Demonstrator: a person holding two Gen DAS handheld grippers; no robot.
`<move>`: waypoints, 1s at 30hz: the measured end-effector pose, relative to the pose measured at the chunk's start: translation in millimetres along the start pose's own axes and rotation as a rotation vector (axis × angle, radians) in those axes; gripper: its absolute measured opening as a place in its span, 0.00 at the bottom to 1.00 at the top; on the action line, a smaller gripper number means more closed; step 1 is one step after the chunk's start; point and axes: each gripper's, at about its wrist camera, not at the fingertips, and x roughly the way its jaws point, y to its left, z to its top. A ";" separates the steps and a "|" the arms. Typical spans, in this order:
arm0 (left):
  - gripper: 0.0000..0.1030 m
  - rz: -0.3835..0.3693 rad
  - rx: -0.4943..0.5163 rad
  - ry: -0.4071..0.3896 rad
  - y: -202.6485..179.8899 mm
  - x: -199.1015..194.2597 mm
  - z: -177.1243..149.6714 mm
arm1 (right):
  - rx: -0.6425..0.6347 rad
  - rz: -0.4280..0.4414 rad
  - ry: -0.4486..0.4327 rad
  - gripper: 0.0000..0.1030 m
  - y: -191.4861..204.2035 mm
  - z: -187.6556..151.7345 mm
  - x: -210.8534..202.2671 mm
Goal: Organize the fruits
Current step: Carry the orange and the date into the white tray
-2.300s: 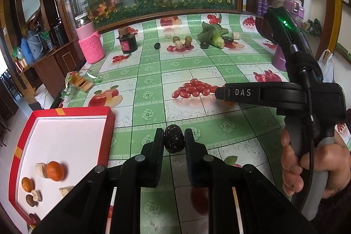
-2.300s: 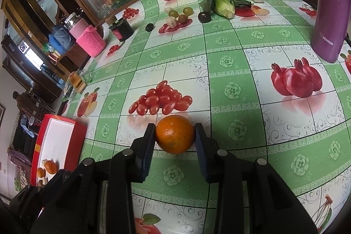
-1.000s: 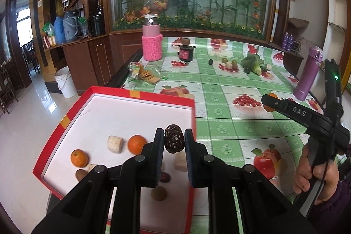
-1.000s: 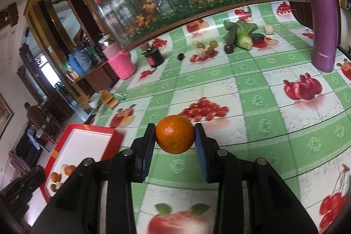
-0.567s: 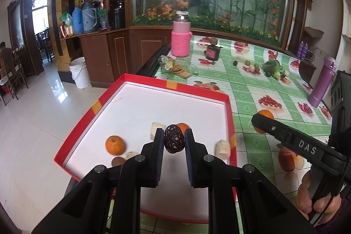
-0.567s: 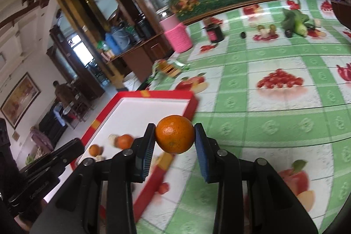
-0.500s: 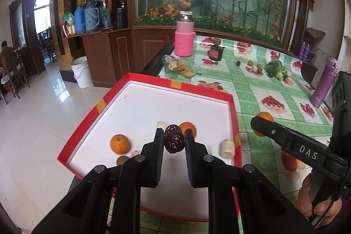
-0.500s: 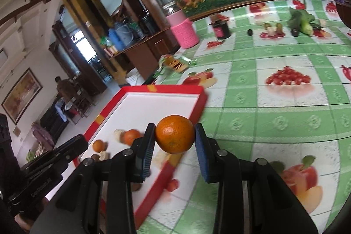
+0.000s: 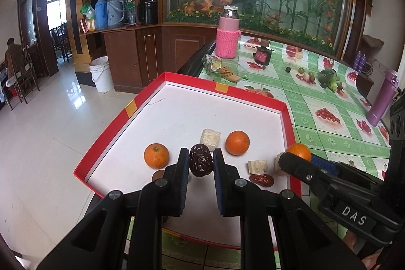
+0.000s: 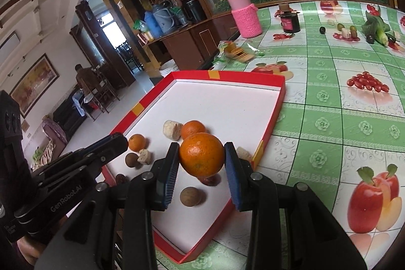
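My left gripper (image 9: 201,163) is shut on a dark wrinkled fruit (image 9: 201,163) and hangs over the near part of the red tray (image 9: 222,89) with its white floor. My right gripper (image 10: 201,158) is shut on an orange (image 10: 201,154) above the tray's (image 10: 274,115) near right side. In the left wrist view the right gripper (image 9: 296,154) comes in from the right with that orange (image 9: 298,151). Lying in the tray are two oranges (image 9: 156,155) (image 9: 237,142), pale chunks (image 9: 210,137), a red date (image 9: 262,179) and brown round fruits (image 10: 190,196).
The tray sits on the left end of a green fruit-print tablecloth (image 10: 354,105). Farther back stand a pink knit-covered bottle (image 9: 227,38), a dark jar (image 9: 263,56), a greens bunch with small fruits (image 9: 327,77) and a purple flask (image 9: 382,98). Tiled floor lies left of the tray.
Both grippers have moved left from over the tablecloth to above the tray, still holding their fruits. The tray's contents now lie right under the fingertips.
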 end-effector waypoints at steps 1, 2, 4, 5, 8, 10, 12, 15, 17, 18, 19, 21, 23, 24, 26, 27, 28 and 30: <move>0.17 0.002 -0.002 0.003 0.9 0.6 -0.2 | -0.004 0.003 0.004 0.37 1.7 -1.8 1.1; 0.17 0.005 -0.004 0.005 1.9 1.6 -0.4 | -0.008 0.005 0.009 0.37 3.1 -3.3 2.6; 0.17 0.012 -0.008 0.008 4.0 3.0 -0.5 | -0.018 0.006 0.015 0.37 4.4 -4.4 5.7; 0.17 0.016 -0.010 0.010 5.7 4.5 -0.4 | -0.021 0.007 0.018 0.37 5.1 -5.1 6.5; 0.17 0.025 -0.016 0.019 7.9 8.3 -0.8 | -0.024 0.013 0.022 0.37 6.6 -7.6 7.4; 0.17 0.030 -0.017 0.026 9.0 11.0 -1.3 | -0.023 0.014 0.029 0.37 5.4 -7.6 9.1; 0.17 0.033 -0.019 0.033 9.9 13.3 -2.1 | -0.020 0.020 0.034 0.37 5.0 -9.2 10.4; 0.17 0.037 -0.019 0.041 9.4 16.8 -2.6 | -0.019 0.025 0.038 0.37 4.4 -10.0 12.0; 0.17 0.040 -0.021 0.048 9.6 18.7 -3.4 | -0.021 0.029 0.037 0.37 5.0 -10.7 11.3; 0.17 0.041 -0.021 0.053 9.5 20.0 -4.0 | -0.023 0.030 0.038 0.37 5.3 -10.8 11.3; 0.17 0.042 -0.020 0.055 9.3 20.8 -4.5 | -0.023 0.032 0.039 0.37 5.5 -10.7 12.0; 0.17 0.045 -0.019 0.061 9.3 22.5 -5.6 | -0.023 0.034 0.044 0.37 5.2 -11.5 12.6; 0.17 0.047 -0.022 0.067 9.7 23.9 -6.2 | -0.021 0.037 0.047 0.37 4.6 -11.0 13.4; 0.17 0.048 -0.022 0.068 9.6 24.4 -6.4 | -0.020 0.040 0.046 0.37 4.3 -10.6 13.5; 0.17 0.051 -0.024 0.069 9.9 25.0 -6.3 | -0.019 0.041 0.045 0.37 3.5 -10.3 13.5; 0.17 0.052 -0.025 0.070 9.8 25.6 -6.1 | -0.018 0.042 0.048 0.37 3.5 -10.5 13.5; 0.17 0.053 -0.026 0.072 10.1 25.9 -6.4 | -0.016 0.043 0.050 0.37 3.1 -10.6 13.6; 0.17 0.056 -0.026 0.074 9.7 26.5 -7.0 | -0.015 0.043 0.050 0.37 2.6 -10.7 13.0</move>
